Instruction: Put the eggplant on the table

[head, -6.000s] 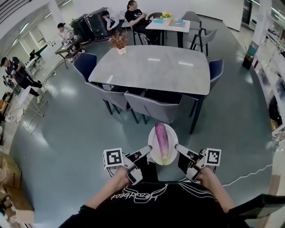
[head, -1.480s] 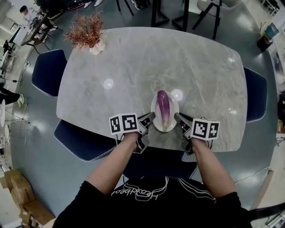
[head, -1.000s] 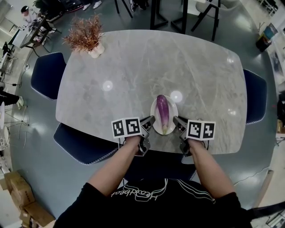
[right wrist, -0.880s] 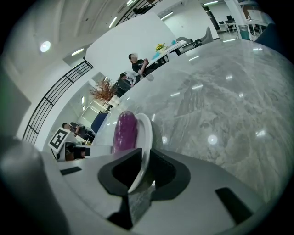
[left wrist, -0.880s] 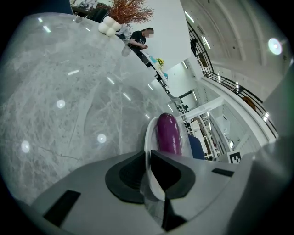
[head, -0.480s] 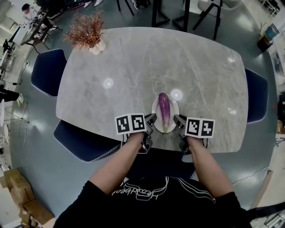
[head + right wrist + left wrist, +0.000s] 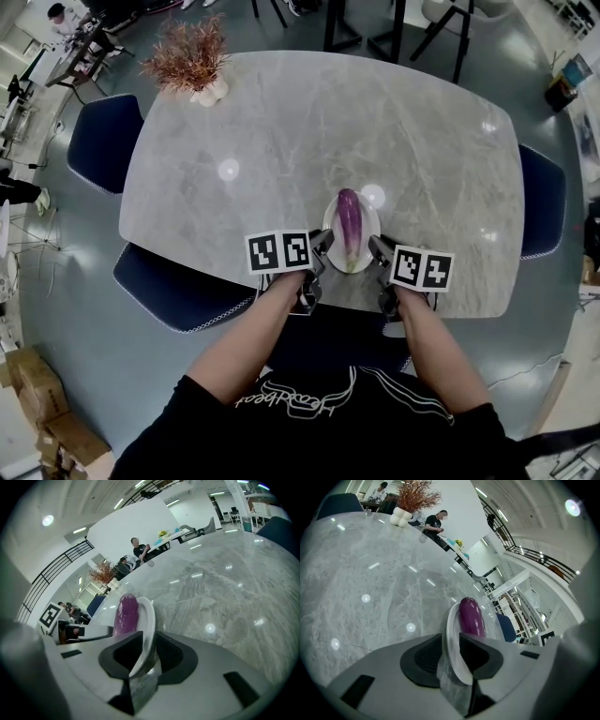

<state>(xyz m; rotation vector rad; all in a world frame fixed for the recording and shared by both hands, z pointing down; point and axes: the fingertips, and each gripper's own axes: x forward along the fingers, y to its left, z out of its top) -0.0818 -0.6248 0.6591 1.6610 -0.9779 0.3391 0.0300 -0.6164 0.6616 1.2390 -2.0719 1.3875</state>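
left gripper (image 7: 450, 651) jaws just opened, loose around the white plate (image 7: 450, 620) rim; right gripper (image 7: 150, 654) pinches it; eggplant (image 7: 471, 616) on the plate; shirt (image 7: 309, 412) script unreadable

Open tabletop ahead
The marble table (image 7: 281, 122) lies free beyond the plate (image 7: 369, 223); a potted plant (image 7: 192, 58) stands at its far left corner.

A black short-sleeved shirt (image 7: 319, 427) with white script across it. Both the left gripper (image 7: 322, 246) and right gripper (image 7: 377, 248) are grey, black-padded, carrying black-and-white marker cubes (image 7: 278, 252).
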